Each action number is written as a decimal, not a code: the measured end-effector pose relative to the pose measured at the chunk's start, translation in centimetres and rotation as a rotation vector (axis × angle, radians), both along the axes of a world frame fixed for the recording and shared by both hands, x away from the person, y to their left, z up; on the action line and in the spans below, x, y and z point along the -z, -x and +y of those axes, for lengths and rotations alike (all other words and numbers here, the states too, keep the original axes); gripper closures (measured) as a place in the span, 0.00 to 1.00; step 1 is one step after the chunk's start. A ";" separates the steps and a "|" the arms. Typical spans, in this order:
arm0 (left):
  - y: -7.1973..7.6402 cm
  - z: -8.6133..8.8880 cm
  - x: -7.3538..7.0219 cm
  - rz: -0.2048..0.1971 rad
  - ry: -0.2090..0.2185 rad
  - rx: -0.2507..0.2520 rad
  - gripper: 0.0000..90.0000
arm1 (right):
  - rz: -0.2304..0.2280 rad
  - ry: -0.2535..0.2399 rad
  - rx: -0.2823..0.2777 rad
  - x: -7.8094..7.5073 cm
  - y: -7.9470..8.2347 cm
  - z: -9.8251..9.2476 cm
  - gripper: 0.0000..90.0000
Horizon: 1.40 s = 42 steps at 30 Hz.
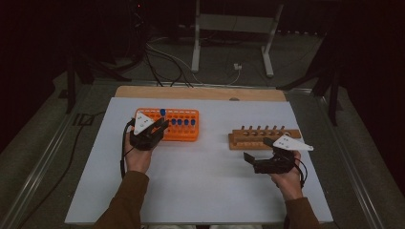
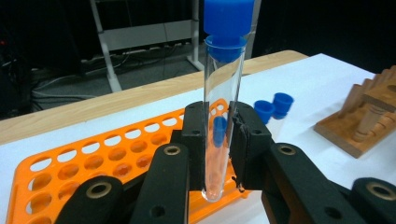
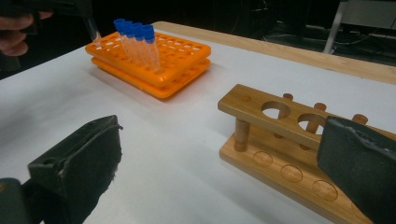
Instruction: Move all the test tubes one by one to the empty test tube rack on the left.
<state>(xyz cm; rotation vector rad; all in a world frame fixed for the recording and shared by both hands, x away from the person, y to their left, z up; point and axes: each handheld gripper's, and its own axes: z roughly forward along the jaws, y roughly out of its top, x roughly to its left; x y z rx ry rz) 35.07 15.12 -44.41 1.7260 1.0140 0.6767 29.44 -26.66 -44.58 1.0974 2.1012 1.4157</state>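
My left gripper (image 2: 217,135) is shut on a clear test tube (image 2: 222,84) with a blue cap, held upright with its round bottom just above the orange rack (image 2: 70,158). In the high view this left gripper (image 1: 162,126) is over the left half of the orange rack (image 1: 184,133). Several more blue-capped tubes (image 3: 135,32) stand in a row in that rack. My right gripper (image 1: 258,149) stands open near the left end of the wooden rack (image 1: 265,136). In the right gripper view its jaws are spread wide, nothing between them, in front of the wooden rack (image 3: 280,140).
Both racks sit on a white tabletop (image 1: 200,181) with a wooden strip (image 1: 200,92) along its far edge. Beyond the table, cables (image 1: 162,62) lie on the floor beside a white stand (image 1: 234,28). Metal rails run along both sides of the table.
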 end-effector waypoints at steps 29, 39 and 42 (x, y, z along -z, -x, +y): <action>-3.4 -1.1 3.5 0.073 -0.024 -0.067 0.87 | 0.009 -0.008 -0.005 0.2 0.0 -0.2 0.00; -3.5 -1.1 5.1 0.119 -0.053 -0.076 0.87 | 0.011 -0.007 -0.008 0.3 0.0 -0.2 0.00; -3.5 -0.9 5.5 0.117 -0.036 -0.071 0.87 | 0.012 -0.005 -0.011 0.4 0.0 -0.1 0.00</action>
